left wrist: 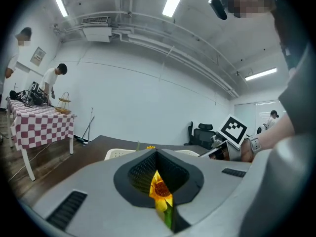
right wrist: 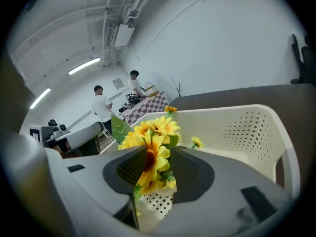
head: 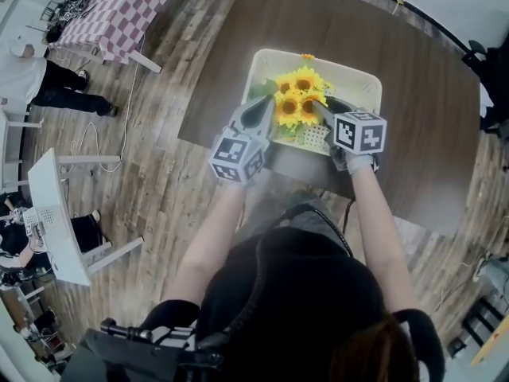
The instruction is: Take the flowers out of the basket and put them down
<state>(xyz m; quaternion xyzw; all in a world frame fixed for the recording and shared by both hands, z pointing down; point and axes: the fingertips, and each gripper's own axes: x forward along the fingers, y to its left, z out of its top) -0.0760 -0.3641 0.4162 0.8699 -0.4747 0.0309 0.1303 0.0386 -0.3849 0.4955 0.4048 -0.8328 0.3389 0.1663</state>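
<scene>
A bunch of yellow sunflowers [head: 298, 94] sits in a cream perforated basket [head: 318, 58] on the dark brown table [head: 413, 94]. My left gripper [head: 269, 106] reaches in from the bunch's left side. In the left gripper view this gripper [left wrist: 158, 154] is shut on one sunflower [left wrist: 159, 189], with its green stem pinched at the seam. My right gripper [head: 318, 110] comes in from the right. In the right gripper view its jaws [right wrist: 155, 154] stand apart around the flower heads [right wrist: 150, 132], open. The basket wall [right wrist: 247, 127] lies just behind.
A red-checkered table [head: 119, 6] stands far left on the wooden floor, with a person [head: 40, 78] near it. A white desk [head: 56, 213] is at the left edge. An office chair [left wrist: 202, 132] stands beyond the table. The basket sits close to the table's near edge.
</scene>
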